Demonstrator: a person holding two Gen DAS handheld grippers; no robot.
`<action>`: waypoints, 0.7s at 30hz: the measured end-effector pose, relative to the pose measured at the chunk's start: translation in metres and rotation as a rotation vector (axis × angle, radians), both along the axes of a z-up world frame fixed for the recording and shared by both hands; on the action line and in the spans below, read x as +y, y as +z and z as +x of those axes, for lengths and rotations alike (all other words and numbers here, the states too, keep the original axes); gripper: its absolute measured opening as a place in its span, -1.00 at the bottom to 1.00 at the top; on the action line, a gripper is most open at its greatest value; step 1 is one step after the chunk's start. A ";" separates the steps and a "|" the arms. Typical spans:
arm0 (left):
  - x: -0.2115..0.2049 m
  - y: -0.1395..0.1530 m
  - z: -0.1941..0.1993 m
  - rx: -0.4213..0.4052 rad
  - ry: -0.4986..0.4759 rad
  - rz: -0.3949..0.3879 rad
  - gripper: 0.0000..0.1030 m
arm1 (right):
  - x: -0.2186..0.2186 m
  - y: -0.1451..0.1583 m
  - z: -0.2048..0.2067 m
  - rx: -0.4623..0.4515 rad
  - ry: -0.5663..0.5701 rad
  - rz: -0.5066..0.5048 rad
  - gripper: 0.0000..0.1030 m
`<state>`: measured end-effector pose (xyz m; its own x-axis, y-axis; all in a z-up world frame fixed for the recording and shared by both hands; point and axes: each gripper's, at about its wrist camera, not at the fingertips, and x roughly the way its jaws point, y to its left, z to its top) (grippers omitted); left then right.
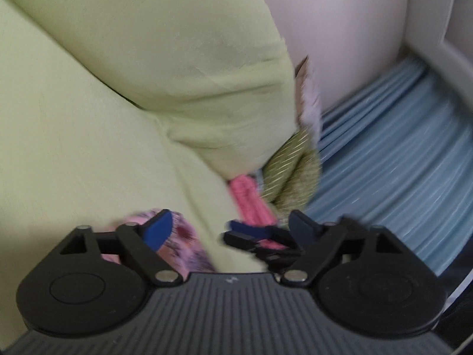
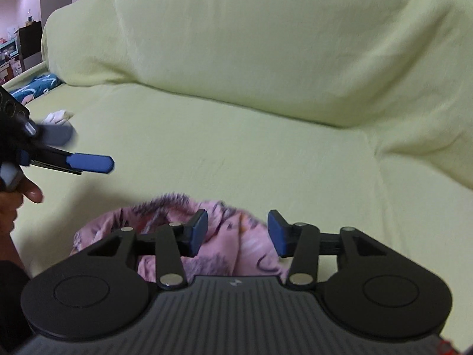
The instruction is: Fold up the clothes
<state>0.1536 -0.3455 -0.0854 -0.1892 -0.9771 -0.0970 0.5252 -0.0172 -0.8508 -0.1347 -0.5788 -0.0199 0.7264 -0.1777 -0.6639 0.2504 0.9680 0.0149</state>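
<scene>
A pink patterned garment (image 2: 118, 224) lies crumpled on the light green sofa seat (image 2: 236, 148), right under my right gripper (image 2: 238, 232). That gripper is open, its blue pads apart above the cloth and not pinching it. My left gripper (image 2: 77, 148) hovers at the left over the bare seat, held by a hand (image 2: 26, 195). In the left wrist view the left gripper (image 1: 230, 227) is open wide, with the pink garment (image 1: 183, 245) by its left finger and the right gripper's tips (image 1: 251, 236) showing between its fingers.
A pink knitted piece (image 1: 251, 204) and a green striped cloth (image 1: 292, 171) are tucked at the sofa's end beside a pale blue ribbed surface (image 1: 399, 162). A blue patterned cloth (image 2: 35, 88) and a small white cloth (image 2: 57, 117) lie on the far left of the seat.
</scene>
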 end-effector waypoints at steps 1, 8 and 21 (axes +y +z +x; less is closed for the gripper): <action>0.006 -0.004 0.002 0.039 -0.001 -0.025 0.81 | 0.000 -0.002 0.000 0.005 0.007 0.001 0.02; 0.027 -0.005 -0.007 0.192 -0.017 -0.197 0.97 | 0.008 -0.003 -0.002 -0.007 0.068 -0.013 0.03; 0.026 -0.018 -0.019 0.178 -0.005 -0.058 0.97 | 0.007 -0.026 0.019 0.025 0.194 -0.110 0.16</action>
<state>0.1345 -0.3192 -0.1031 -0.2036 -0.9790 -0.0056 0.3662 -0.0709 -0.9278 -0.1154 -0.5722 -0.0462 0.7378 -0.1085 -0.6662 0.0584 0.9936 -0.0971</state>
